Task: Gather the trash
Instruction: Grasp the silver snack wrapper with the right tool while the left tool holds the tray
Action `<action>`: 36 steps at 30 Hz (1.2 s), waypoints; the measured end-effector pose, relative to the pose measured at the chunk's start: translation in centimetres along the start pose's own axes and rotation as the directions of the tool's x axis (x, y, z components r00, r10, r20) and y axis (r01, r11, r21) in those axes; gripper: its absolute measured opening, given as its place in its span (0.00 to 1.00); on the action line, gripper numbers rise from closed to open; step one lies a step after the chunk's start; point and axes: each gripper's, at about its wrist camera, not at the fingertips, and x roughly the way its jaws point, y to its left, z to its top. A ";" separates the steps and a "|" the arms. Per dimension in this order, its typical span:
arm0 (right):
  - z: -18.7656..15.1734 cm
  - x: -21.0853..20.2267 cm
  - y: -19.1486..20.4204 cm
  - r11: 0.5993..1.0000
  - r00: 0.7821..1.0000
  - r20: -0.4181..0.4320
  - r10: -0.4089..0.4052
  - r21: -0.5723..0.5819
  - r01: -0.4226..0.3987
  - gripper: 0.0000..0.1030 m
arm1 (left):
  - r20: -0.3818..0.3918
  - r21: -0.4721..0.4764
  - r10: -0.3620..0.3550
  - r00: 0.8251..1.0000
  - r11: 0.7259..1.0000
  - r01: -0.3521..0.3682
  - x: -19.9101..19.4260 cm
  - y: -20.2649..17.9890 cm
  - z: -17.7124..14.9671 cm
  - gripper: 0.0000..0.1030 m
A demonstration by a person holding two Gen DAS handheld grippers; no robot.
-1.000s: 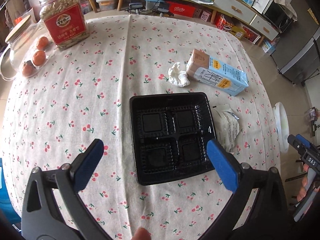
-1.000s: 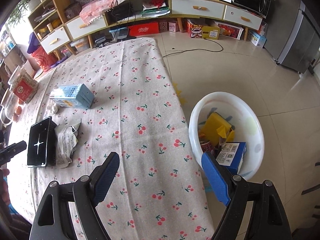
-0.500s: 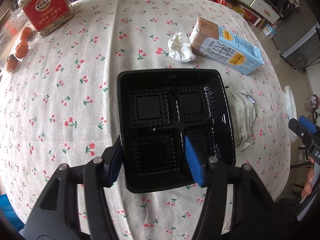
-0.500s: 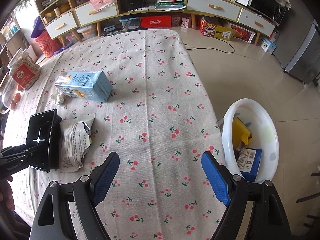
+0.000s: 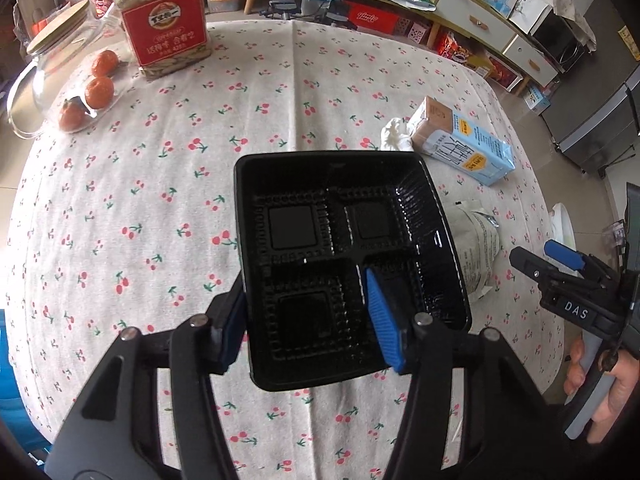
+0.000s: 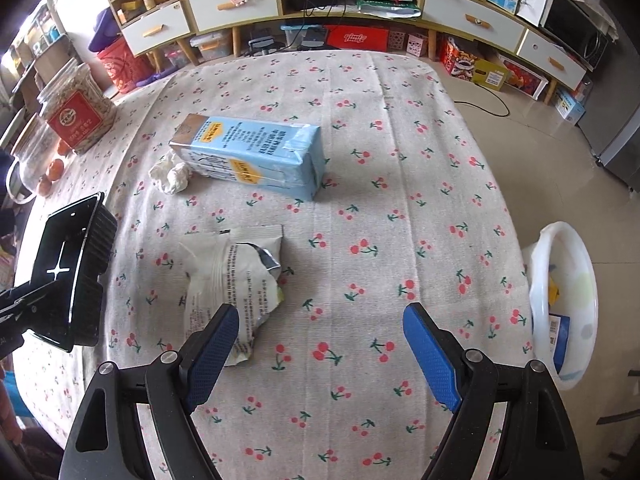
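Your left gripper is clamped on the near-left part of the black plastic tray, one finger outside its left wall, the other inside a compartment; in the right wrist view the tray appears tilted, lifted off the cherry-print worktop. Your right gripper hangs over the worktop with its fingers wide apart, holding nothing. A torn snack wrapper lies just ahead of it, a blue carton and crumpled tissue farther on. The white bin stands on the floor to the right.
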 end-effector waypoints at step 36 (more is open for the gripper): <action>0.8 2.6 6.1 0.995 0.998 -0.016 0.057 -0.085 -0.059 0.54 | 0.026 -0.048 0.019 0.999 0.999 -0.017 -1.4 2.7 -1.3 0.56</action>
